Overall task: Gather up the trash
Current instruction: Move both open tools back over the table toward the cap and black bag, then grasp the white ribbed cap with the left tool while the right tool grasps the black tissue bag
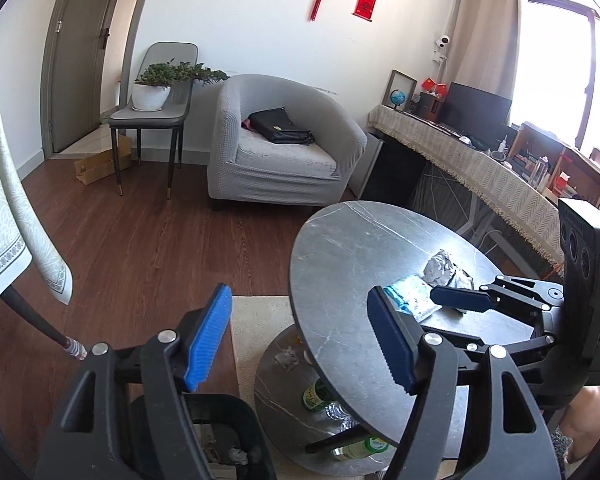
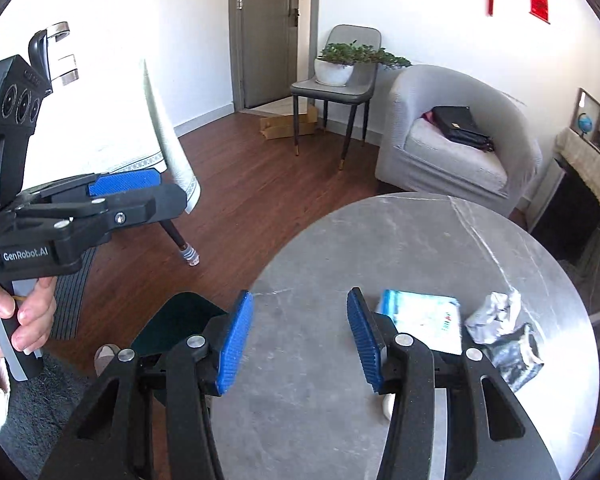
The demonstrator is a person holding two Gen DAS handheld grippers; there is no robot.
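On the round grey marble table (image 2: pixel 340 248) lie a flat blue-and-white plastic packet (image 2: pixel 424 316), a crumpled silver foil wad (image 2: pixel 496 314) and a dark crushed wrapper (image 2: pixel 518 354). My right gripper (image 2: pixel 300 340) is open and empty over the table, just left of the packet. My left gripper (image 1: pixel 300 340) is open and empty, hovering off the table's left edge above a black trash bin (image 1: pixel 224 440) holding crumpled paper. The packet (image 1: pixel 410 298) and foil (image 1: pixel 444 268) also show in the left wrist view, with the right gripper (image 1: pixel 460 298) beside them.
Bottles (image 1: pixel 316 396) and scraps lie on the table's lower shelf. A grey armchair (image 1: pixel 284 144) with a black bag, a chair with a potted plant (image 1: pixel 156 88), a cloth-covered table (image 1: pixel 4 216) at left and a cluttered desk (image 1: pixel 480 160) at right surround the wooden floor.
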